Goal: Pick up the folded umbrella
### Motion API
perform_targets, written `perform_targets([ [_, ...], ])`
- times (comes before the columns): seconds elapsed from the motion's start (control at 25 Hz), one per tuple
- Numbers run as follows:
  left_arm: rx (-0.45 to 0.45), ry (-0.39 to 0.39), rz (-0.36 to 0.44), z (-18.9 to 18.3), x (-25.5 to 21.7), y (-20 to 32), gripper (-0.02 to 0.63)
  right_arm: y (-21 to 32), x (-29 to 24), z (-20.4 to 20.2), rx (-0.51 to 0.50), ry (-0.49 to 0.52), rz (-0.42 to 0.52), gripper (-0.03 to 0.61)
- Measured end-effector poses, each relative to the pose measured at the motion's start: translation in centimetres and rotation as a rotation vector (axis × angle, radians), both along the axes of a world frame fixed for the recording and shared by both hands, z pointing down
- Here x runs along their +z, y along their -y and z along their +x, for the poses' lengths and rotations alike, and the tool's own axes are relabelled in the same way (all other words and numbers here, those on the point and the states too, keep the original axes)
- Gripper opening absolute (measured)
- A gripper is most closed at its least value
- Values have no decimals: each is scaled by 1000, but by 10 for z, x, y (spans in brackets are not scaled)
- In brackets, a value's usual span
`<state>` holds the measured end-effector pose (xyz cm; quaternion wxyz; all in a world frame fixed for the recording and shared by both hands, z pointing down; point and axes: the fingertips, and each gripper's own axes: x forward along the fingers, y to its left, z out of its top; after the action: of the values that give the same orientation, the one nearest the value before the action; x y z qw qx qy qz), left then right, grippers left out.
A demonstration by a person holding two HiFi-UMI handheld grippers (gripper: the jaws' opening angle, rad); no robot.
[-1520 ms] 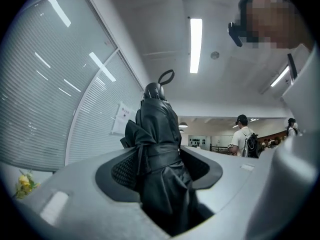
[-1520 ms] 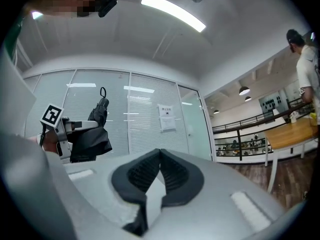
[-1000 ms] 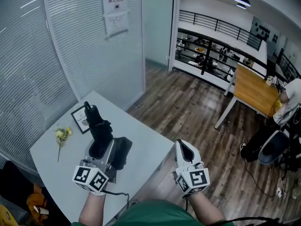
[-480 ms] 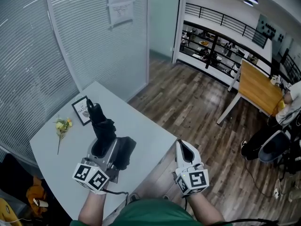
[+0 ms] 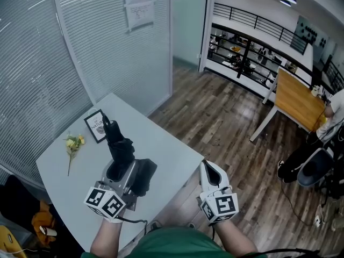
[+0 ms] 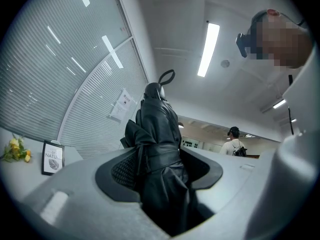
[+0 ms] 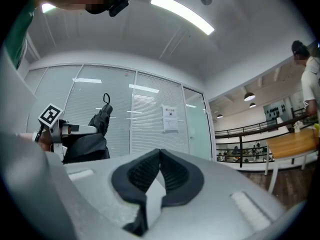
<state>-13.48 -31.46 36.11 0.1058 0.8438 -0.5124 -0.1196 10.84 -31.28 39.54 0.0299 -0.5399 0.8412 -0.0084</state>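
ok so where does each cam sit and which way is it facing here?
Head view: on the person's head, facing forward and steeply down at the table and wood floor; shows both forearms, left claw, right claw.
Left gripper view: on the left claw, looking along its jaws, closed on the folded umbrella, toward the blinds; wearer's head top right.
Right gripper view: on the right claw, jaws shut and empty, facing the glass wall; left claw at left.
Shared: the folded umbrella shows in all three.

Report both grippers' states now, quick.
Left gripper: closed on the folded umbrella, gripped around its strapped middle.
Right gripper: closed, jaw tips together, holding nothing.
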Motion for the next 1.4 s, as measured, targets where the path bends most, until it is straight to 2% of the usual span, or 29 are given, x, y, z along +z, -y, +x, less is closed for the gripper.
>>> perform_targets([
  [0.24,13,-27,-18,1,1,0,258,-1,-3,-7,-29,-3,3,3],
  [0.96,18,-16,-22,0,6,-4,256,-3,-7,-6,-33,-3,6,3],
  [1.4,22,-28,-32,-2,9,1,256,4,-18,-6,-34,43,37,3],
])
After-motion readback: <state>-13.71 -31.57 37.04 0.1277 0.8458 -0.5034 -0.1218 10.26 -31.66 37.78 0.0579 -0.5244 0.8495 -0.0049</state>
